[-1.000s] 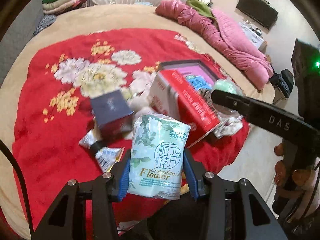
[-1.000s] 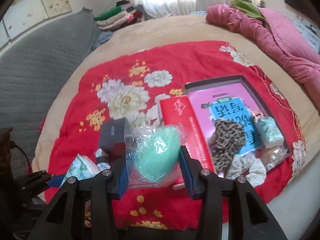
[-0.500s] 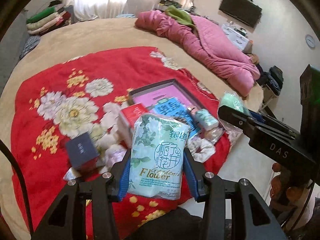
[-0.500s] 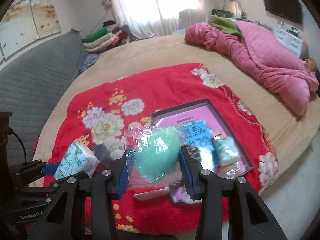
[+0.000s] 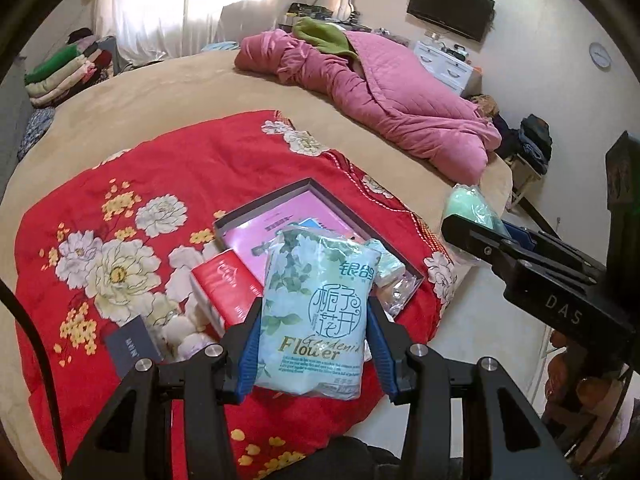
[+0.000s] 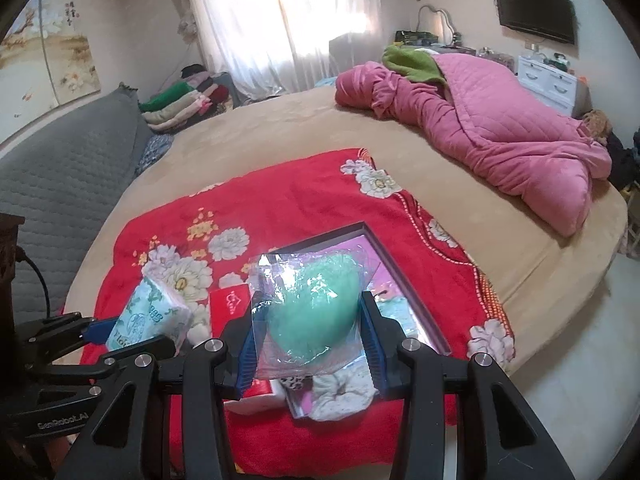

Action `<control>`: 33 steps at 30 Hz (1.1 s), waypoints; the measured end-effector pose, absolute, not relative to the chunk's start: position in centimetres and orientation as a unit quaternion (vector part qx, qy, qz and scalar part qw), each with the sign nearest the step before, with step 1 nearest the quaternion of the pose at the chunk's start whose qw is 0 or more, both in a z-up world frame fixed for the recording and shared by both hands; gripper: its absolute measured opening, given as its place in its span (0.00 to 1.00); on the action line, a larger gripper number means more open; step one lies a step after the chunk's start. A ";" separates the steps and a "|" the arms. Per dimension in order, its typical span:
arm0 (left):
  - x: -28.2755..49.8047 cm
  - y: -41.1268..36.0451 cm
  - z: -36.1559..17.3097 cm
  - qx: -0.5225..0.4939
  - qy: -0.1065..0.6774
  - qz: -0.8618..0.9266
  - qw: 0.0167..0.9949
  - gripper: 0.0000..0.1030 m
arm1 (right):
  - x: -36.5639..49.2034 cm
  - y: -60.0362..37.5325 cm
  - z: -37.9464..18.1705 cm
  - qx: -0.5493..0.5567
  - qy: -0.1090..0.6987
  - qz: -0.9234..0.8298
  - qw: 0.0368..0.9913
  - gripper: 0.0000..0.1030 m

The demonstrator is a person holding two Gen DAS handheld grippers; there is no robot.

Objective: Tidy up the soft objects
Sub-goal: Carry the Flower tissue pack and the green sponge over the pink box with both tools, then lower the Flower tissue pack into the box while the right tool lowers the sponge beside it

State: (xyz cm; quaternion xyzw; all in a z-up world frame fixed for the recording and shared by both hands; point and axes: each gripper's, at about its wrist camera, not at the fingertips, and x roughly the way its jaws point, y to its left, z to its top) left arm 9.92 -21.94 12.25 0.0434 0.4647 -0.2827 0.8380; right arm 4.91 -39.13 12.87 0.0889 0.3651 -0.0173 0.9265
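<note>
My left gripper (image 5: 314, 344) is shut on a pale green tissue pack (image 5: 316, 308) printed with flowers, held above the bed's near edge. My right gripper (image 6: 308, 340) is shut on a green sponge in a clear bag (image 6: 312, 312). Below both lies a dark shallow box (image 5: 320, 196) with a pink lining, holding a blue booklet, a small wrapped pack and clear bags. A red box (image 5: 224, 284) leans at its left side. In the left wrist view the right gripper (image 5: 476, 228) shows at the right with the sponge bag (image 5: 470, 204); the tissue pack (image 6: 148, 316) shows at the left of the right wrist view.
A red floral blanket (image 5: 160, 184) covers the near part of a tan bed (image 6: 280, 128). A dark blue box (image 5: 130, 346) and white plush items (image 5: 180, 328) lie left of the red box. A white scrunchie (image 6: 340, 392) lies by the box. A pink quilt (image 6: 500, 120) is heaped at the far right.
Both grippers have risen and drawn back from the blanket with their loads still held; the box and blanket look smaller and lower, and more of the room shows.
</note>
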 end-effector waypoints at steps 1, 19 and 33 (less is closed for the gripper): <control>10.0 -22.4 12.2 0.045 0.465 -0.284 0.837 0.46 | 4.9 -39.3 12.9 0.089 0.365 -0.018 0.927 0.45; 13.0 -26.8 7.1 0.061 0.518 -0.289 0.803 0.46 | 6.5 -41.8 8.9 0.093 0.403 -0.010 0.910 0.45; 14.7 -30.5 0.9 0.093 0.568 -0.289 0.766 0.46 | 7.9 -43.6 3.8 0.102 0.453 -0.001 0.885 0.45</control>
